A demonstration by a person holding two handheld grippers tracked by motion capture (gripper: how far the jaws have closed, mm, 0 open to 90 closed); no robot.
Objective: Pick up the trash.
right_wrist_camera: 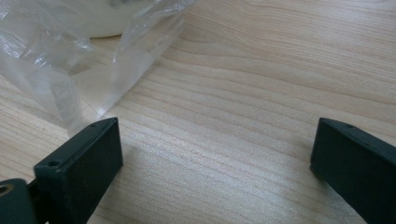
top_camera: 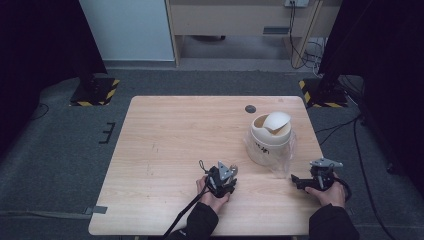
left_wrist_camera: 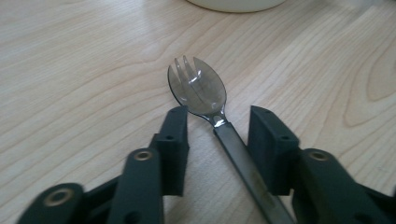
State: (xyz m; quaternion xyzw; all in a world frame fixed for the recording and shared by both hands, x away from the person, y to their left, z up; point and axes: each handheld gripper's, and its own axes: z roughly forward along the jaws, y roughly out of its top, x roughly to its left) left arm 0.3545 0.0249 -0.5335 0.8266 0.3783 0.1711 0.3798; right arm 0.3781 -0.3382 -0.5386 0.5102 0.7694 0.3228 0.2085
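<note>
My left gripper (left_wrist_camera: 217,140) straddles the spork (left_wrist_camera: 198,88) lying on the tabletop (top_camera: 165,130), jaws apart, handle between them. Next I likely close. My right gripper (right_wrist_camera: 215,154) gapes near the plastic bag (right_wrist_camera: 56,56).

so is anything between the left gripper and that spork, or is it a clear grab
Nothing visible is in the way. In the left gripper view the spork lies flat on the table, its handle running between the open jaws of the left gripper. The jaws stand apart on either side of it, not yet closed.
</note>
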